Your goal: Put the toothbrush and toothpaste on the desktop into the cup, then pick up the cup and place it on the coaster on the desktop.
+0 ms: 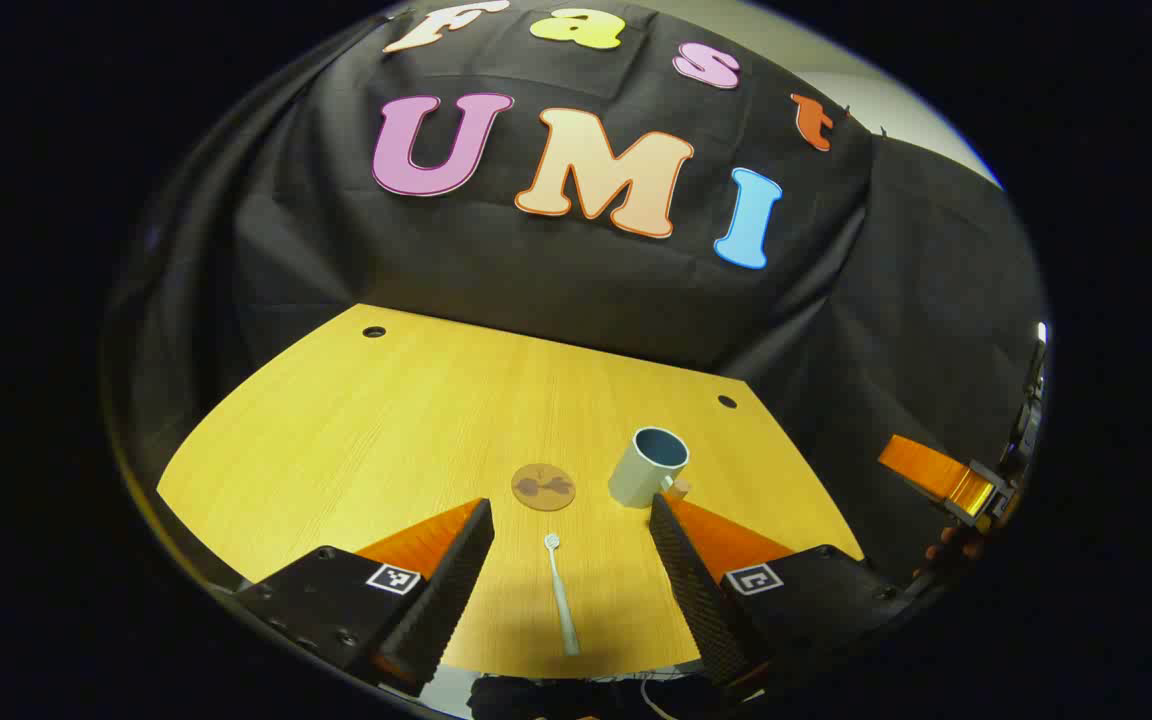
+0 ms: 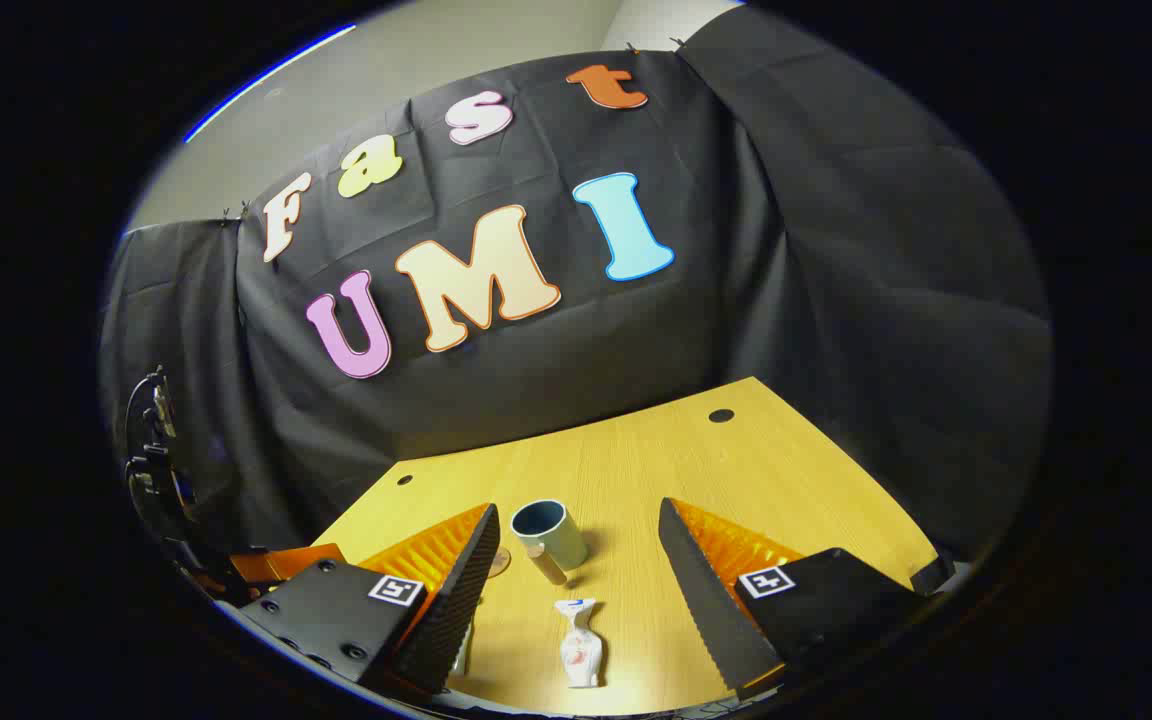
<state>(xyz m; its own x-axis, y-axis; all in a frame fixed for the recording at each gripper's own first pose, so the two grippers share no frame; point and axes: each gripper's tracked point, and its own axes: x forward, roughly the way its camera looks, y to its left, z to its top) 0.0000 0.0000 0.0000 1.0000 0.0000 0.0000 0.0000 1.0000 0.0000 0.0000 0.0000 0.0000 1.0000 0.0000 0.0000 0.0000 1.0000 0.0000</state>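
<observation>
Both hand-held grippers, left (image 1: pixel 571 520) and right (image 2: pixel 576 525), gape wide, empty. White toothbrush (image 1: pixel 561 595) flat on yellow wooden tabletop (image 1: pixel 356 430) (near edge), before round brown coaster (image 1: pixel 543 487); grey-blue cup (image 1: pixel 648 466) beside it; crumpled white toothpaste tube (image 2: pixel 579 645) nearby.

— What is the counter (image 1: pixel 356 420) made of?
— Wood-grain laminate, smooth, with a soft sheen.
— And the cup (image 1: pixel 648 466)?
— It looks ceramic, glazed and glossy. The coaster (image 1: pixel 543 487) looks like matt wood.
— The toothbrush (image 1: pixel 561 594)?
— Smooth plastic. The toothpaste (image 2: pixel 579 643) is a crinkled, shiny tube.
— The wall?
— Matt, creased cloth.
</observation>
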